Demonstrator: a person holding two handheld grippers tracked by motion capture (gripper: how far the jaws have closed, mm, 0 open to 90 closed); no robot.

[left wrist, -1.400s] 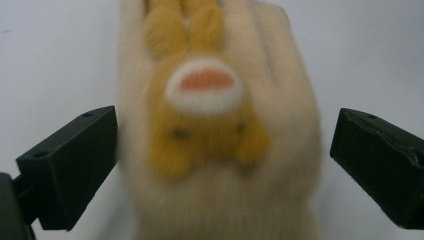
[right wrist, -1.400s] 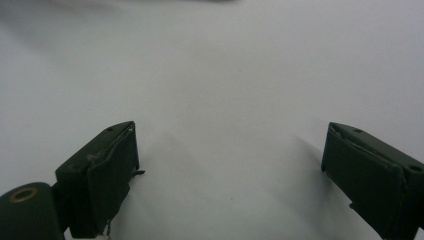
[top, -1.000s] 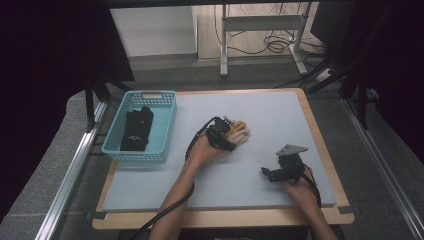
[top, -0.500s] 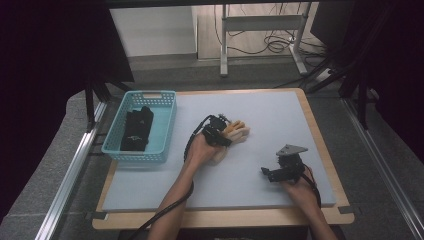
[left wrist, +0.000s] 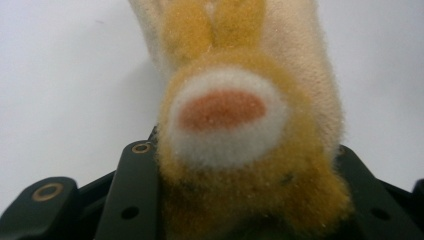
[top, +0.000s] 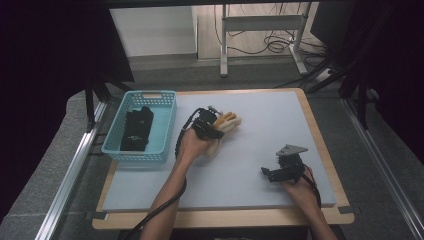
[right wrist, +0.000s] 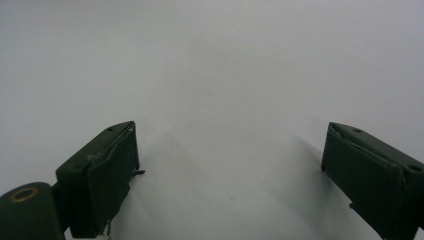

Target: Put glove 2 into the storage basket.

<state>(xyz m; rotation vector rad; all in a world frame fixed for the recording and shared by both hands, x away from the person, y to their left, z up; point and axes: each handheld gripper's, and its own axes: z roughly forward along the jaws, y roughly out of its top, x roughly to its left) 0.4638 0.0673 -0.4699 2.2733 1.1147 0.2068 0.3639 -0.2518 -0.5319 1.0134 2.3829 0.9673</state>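
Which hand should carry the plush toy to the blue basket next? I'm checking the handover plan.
Left, probably. The left gripper already has its jaws clamped on the plush toy and sits nearer the blue basket. The right gripper rests open on the mat, farther off.

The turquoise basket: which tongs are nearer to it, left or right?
Left. The left tongs hold a plush toy just right of the basket; the right tongs rest far off, near the table's right edge.
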